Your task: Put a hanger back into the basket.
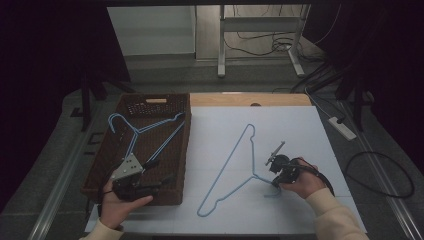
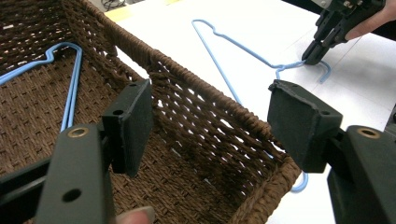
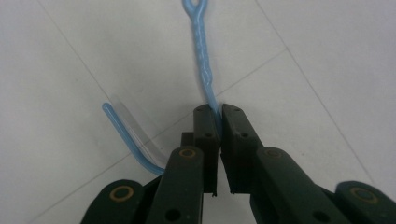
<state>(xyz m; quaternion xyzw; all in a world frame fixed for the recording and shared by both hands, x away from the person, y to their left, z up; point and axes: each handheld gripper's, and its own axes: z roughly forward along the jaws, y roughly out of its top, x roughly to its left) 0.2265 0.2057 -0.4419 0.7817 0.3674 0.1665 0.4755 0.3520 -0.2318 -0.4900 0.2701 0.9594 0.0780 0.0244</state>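
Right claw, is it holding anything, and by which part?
Yes. The right claw is shut on the blue hanger lying on the white table, gripping the wire neck just below the hook, above the twisted section.

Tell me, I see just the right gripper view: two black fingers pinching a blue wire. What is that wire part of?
Observer: It is the neck of a light-blue wire clothes hanger lying flat on the white table; the right gripper is shut on it just below the hook.
Operator: Is there anything else on the table?
Observer: Yes, a dark brown woven wicker basket at the left, with a second light-blue wire hanger lying inside it.
Operator: And the other hand?
Observer: The left gripper hovers over the basket's near corner, its fingers wide open with nothing between them.
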